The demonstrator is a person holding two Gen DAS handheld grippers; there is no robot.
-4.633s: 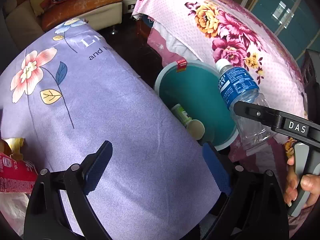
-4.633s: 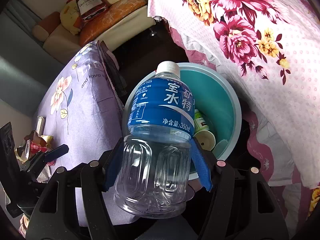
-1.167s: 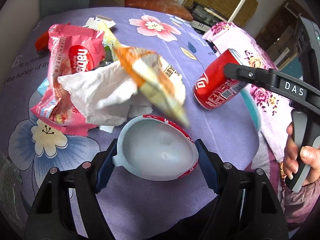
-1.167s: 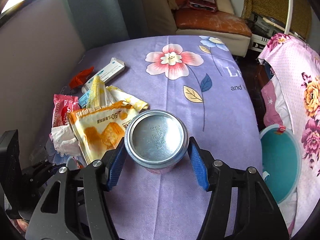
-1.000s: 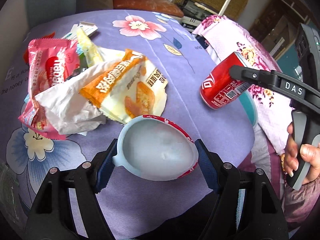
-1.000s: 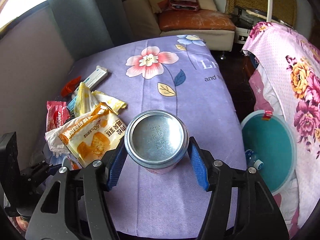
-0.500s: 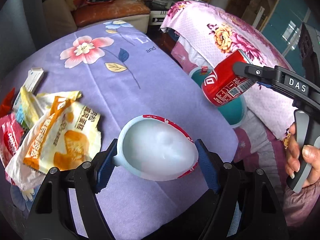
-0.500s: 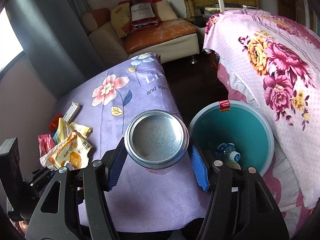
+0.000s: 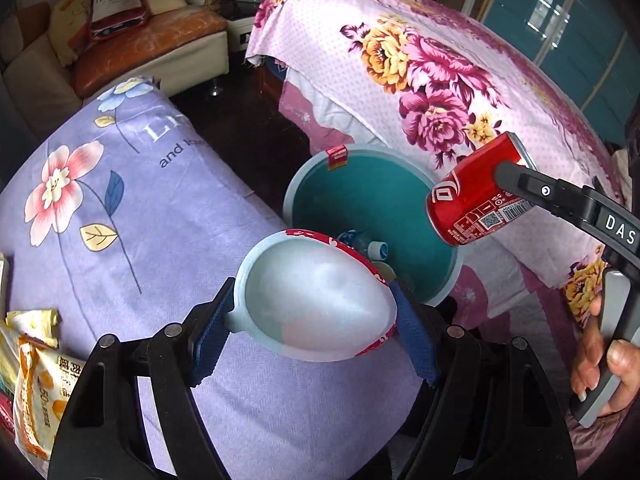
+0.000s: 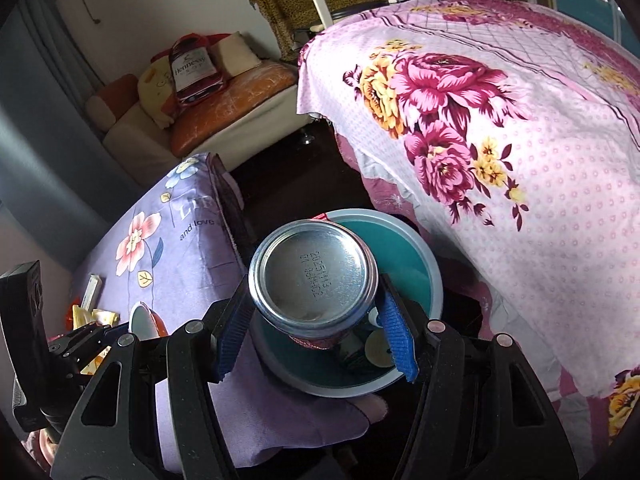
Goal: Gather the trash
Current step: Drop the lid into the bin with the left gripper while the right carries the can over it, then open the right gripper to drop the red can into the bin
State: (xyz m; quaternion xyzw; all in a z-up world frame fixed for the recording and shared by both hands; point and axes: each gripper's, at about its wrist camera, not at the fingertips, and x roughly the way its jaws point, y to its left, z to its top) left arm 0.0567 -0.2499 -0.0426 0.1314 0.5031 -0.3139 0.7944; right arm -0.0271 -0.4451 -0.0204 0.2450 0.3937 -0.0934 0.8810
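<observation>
Purple floral cloth [image 9: 132, 232] covers the table at the left of your left wrist view, a pink flowered bedspread [image 9: 440, 92] fills the right, and the teal bin [image 9: 400, 312] stands on the floor between them. Your left gripper [image 9: 312, 320] has its jaws spread wide and pressed on a paper bowl [image 9: 316, 300], squeezed into an oval with its mouth facing you and its long axis running left to right across the pads. It hangs over the near table edge, just short of the bin's rim. To the right, your right gripper [image 9: 500, 184] carries a red can [image 9: 476, 196] above the bin's right rim, tilted, its long axis running from lower left to upper right. A blue bottle cap [image 9: 378, 250] shows inside the bin, so some trash is already in. At the far left edge a snack wrapper [image 9: 38, 384] lies on the cloth, so work is left there once these two pieces drop.

From your right wrist view, the jaws sit about half open and clamp the can [image 10: 314, 280] by its sides, its silver base turned toward you and its axis pointing away and down into the bin [image 10: 432, 280]. It hangs directly above the bin's opening. I judge it ready to let go. At the lower left the left gripper [image 10: 120, 330] holds the bowl [image 10: 142, 320] over the table, with more wrappers [image 10: 90, 318] beside it.
</observation>
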